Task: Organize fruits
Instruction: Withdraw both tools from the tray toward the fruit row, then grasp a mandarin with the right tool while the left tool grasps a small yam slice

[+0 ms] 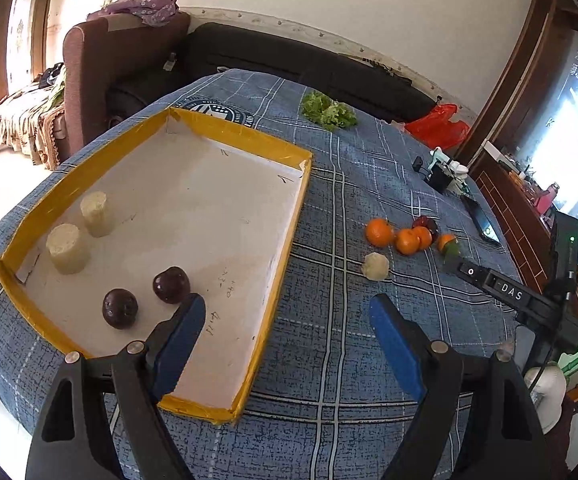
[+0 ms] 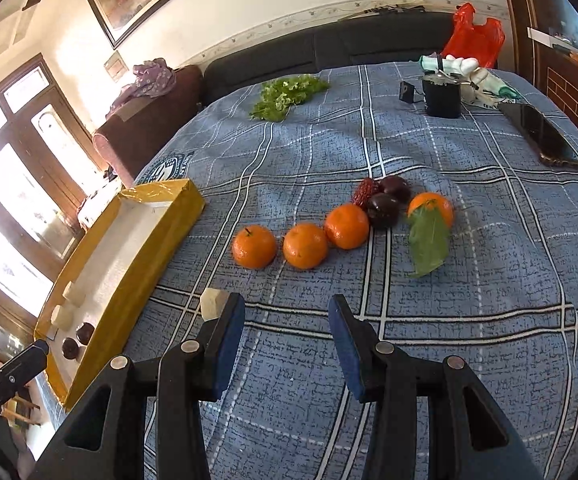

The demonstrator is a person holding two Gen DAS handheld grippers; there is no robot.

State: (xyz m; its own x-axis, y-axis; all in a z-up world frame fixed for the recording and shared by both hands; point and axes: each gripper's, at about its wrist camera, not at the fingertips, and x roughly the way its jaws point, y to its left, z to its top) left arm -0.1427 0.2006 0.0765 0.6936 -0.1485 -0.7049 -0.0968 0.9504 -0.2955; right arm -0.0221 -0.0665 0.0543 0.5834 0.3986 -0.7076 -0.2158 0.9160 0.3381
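Yellow-rimmed tray (image 1: 229, 130) on blue plaid cloth (image 1: 329, 360): inside, two dark plums (image 1: 145, 298), two pale cylinders (image 1: 83, 232). Right of tray: row of oranges (image 2: 301, 240), more plums (image 2: 389, 200), pale chunk (image 1: 375, 266). Left gripper (image 1: 287, 310) spread wide, empty, over tray's near corner. Right gripper (image 2: 287, 312) partly spread, empty, beside tray.

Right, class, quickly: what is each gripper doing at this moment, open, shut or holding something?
Left gripper: open, holding nothing, above the yellow-rimmed tray's edge.
Right gripper: open, nothing between its fingers.
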